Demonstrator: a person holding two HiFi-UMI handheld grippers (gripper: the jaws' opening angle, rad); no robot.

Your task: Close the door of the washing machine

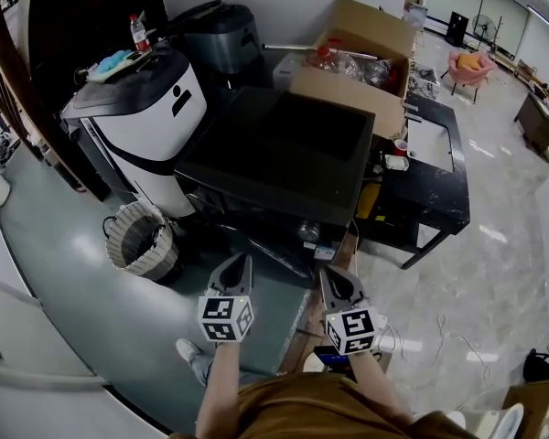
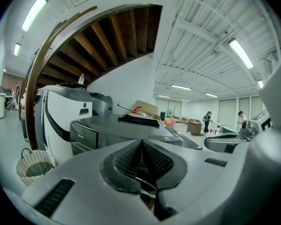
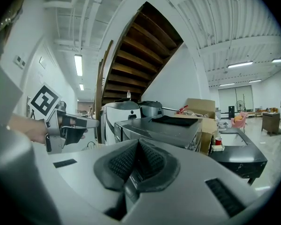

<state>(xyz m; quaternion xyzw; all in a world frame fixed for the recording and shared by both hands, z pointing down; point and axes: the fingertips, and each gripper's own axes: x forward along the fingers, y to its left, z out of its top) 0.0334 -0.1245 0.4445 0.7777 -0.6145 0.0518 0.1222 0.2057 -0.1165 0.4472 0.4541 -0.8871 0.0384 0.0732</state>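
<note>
The dark grey washing machine [image 1: 284, 144] stands in the middle of the head view, just beyond both grippers; its flat black top faces me. Its front is mostly hidden from above, so I cannot tell how the door stands. It also shows in the left gripper view [image 2: 112, 128] and the right gripper view [image 3: 159, 125], a short way ahead. My left gripper [image 1: 244, 259] [image 2: 141, 142] is shut with nothing between its pads. My right gripper [image 1: 329, 274] [image 3: 138, 142] is held beside it, also shut and empty. Both point at the machine's front without touching it.
A white-and-black appliance [image 1: 151, 108] stands left of the washer, with a woven basket [image 1: 142, 238] on the floor in front of it. Behind sits an open cardboard box [image 1: 357, 58]; a low black table [image 1: 430, 199] is at the right. Wooden stairs [image 2: 107, 36] rise overhead.
</note>
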